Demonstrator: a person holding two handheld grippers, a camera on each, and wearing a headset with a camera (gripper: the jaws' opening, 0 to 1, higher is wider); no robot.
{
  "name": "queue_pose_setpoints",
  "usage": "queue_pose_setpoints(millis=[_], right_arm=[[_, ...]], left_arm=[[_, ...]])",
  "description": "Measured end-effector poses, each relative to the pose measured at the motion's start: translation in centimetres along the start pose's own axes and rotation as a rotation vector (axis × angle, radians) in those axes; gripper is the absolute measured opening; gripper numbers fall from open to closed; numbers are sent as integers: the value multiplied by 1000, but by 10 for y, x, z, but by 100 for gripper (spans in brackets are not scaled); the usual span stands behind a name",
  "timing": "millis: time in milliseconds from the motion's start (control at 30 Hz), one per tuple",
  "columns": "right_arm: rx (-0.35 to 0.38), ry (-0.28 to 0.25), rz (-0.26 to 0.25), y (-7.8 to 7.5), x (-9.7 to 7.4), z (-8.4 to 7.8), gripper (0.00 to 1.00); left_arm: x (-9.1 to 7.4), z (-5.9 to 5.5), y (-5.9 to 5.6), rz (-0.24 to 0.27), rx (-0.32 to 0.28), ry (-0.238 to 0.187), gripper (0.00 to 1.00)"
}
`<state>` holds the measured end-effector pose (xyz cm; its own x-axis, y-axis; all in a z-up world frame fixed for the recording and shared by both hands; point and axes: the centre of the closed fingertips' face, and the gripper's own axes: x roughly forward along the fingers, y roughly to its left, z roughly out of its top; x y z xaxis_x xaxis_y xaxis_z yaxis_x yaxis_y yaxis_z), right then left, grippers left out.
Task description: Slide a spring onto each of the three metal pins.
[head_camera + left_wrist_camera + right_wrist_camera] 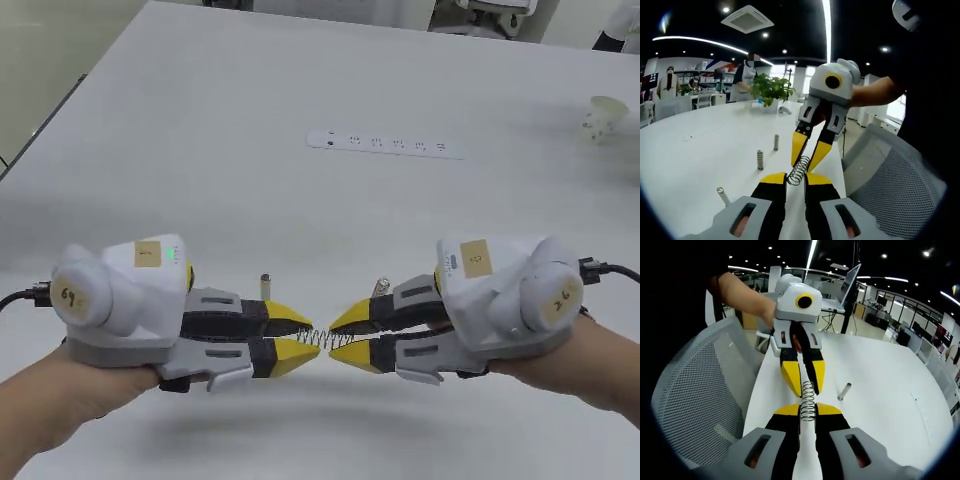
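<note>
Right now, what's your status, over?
Left gripper and right gripper both shut on one spring, tip to tip. Two loaded pins, bare pin waiting. Nothing blocking it.

Open-plan office (mesh chair, laptop)

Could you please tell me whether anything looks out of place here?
Slightly: one spring hangs above the table, pinched at its ends by the left gripper and right gripper, rather than on the bare pin.

white table | power strip | mesh chair | ceiling strip lights | potted plant
</note>
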<state>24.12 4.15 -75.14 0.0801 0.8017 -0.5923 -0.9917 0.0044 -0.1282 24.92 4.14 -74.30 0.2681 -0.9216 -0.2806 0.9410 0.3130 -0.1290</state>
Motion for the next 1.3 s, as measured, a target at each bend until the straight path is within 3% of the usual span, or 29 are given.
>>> queue_pose_setpoints(millis=[200,667,1000,1133,1300], right_arm=[[0,4,1,1,-1,-2,8],[46,24,2,10,3,-21,8],[94,24,-30,9,1,-24,10],[112,30,-45,8,-2,-28,23],[156,18,-74,4,-7,-34,20]], left_arm=[[3,-2,-2,-12,8,5,5],[14,-17,-9,-48,31,67,3],[17,-17,-8,-55,20,70,3],[18,-18,-8,-57,16,68,3],[19,-15,-7,-62,17,66,3]])
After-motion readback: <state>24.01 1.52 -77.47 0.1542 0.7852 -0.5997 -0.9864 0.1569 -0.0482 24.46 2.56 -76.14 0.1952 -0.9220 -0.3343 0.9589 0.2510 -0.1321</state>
